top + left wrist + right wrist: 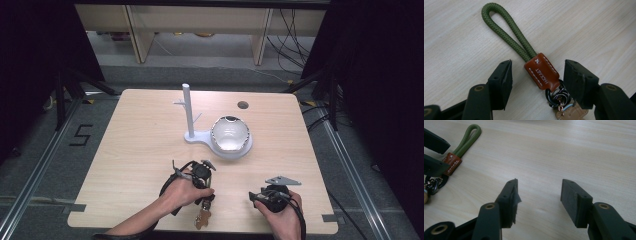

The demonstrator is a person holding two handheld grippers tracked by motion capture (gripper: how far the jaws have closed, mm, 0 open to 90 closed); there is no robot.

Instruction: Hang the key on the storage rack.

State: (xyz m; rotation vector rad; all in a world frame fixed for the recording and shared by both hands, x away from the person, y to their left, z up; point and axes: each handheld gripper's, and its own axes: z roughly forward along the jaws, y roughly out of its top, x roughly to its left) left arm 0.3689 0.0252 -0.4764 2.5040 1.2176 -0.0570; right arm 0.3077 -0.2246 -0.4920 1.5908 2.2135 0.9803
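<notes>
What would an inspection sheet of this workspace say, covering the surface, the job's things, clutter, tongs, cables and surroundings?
Surface: light wooden table, with a small dark round hole near the far edge.
Job's things: keychain lying flat, with a green cord loop, a brown leather tab and metal rings; it lies between the open jaws of the left tongs, untouched by the pads.
Clutter: white peg stand with a glass bowl on its base.
Tongs: left tongs open around the keychain; right tongs open over bare wood.
Cables: black cables trail from both tongs along the hands; loose cables on the floor behind.
Surroundings: dark curtains at both sides, wooden shelving behind, a floor mark "5".
</notes>
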